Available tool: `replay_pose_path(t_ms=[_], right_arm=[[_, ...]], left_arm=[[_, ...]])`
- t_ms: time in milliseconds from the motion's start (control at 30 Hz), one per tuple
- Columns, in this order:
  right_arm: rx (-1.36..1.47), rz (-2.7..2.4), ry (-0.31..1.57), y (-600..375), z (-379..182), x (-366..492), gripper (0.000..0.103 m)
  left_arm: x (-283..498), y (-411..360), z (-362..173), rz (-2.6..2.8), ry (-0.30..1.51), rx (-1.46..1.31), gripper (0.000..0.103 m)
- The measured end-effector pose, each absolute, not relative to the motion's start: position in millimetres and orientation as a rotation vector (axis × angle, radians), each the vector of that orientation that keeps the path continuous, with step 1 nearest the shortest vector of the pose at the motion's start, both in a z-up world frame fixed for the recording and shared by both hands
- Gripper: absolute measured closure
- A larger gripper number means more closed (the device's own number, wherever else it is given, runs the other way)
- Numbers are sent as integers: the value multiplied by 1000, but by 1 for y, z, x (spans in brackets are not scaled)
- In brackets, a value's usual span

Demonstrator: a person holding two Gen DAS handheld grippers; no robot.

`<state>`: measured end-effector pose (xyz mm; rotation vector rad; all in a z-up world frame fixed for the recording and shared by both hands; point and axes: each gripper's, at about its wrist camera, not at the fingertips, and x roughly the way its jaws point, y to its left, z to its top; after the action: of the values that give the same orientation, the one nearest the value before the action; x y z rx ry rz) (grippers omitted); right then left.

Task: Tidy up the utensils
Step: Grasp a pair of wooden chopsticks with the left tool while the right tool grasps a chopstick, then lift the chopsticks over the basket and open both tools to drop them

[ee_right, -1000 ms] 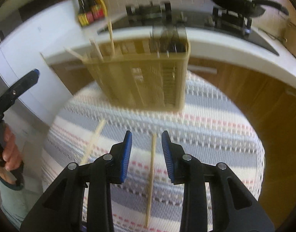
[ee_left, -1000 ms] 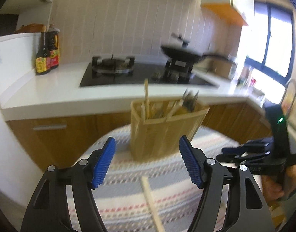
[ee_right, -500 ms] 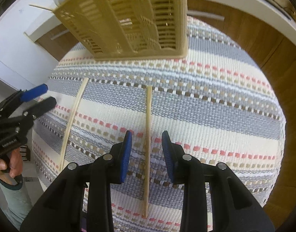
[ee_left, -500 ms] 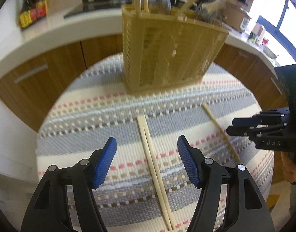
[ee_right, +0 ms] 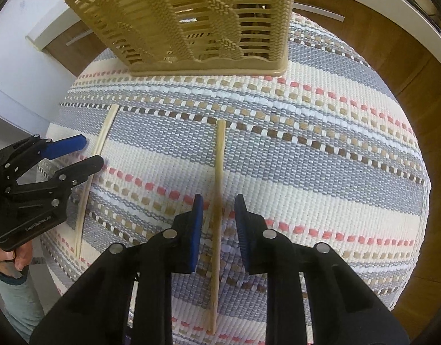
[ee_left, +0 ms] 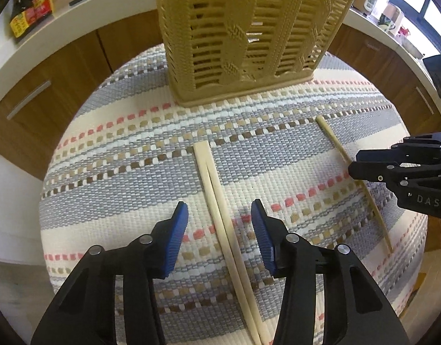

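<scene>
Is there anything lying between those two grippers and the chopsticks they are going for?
Nothing visible. The left gripper straddles the pair of chopsticks on the striped cloth, jaws closing, pads not yet touching. The right gripper likewise straddles the single chopstick, closing. The slotted basket stands beyond them.

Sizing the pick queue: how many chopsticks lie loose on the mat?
3. A pair lies inside the closing left claw, a single inside the closing right claw; neither gripped yet. The basket may hide more.

Wooden chopsticks [ee_left: 217, 201] lie on coarse woven cloth [ee_left: 278, 149] (plastic lattice basket [ee_left: 249, 28]).
</scene>
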<state>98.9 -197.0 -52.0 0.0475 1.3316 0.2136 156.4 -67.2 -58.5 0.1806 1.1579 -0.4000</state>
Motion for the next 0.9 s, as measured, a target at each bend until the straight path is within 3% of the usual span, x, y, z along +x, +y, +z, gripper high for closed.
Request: replay_pose_path(t_ms=[167,300,400,700,800,900], right_arm=[[23,207,1333,-187,-57,105,84],[-40,177,1328,-173,-61,107,97],[-93,173,1309,-159,-62,105,99],[-83,207,1272,-154,-58,99,99],[-75,223,1254,-153,-53,96,99],[-76,244,1225,-157,-45,91,99]], left_arm=[[161,-72,-60,-389,1163,188,61],[164,-78,-60,-371,1163,211,61],[163,-90,-63,-347,1154,252,62],[157,-108,-61,-339,1154,274,80],[153,-108,-61,-335,1154,277,91],[149,-106,-61,-340,1148,253,92]])
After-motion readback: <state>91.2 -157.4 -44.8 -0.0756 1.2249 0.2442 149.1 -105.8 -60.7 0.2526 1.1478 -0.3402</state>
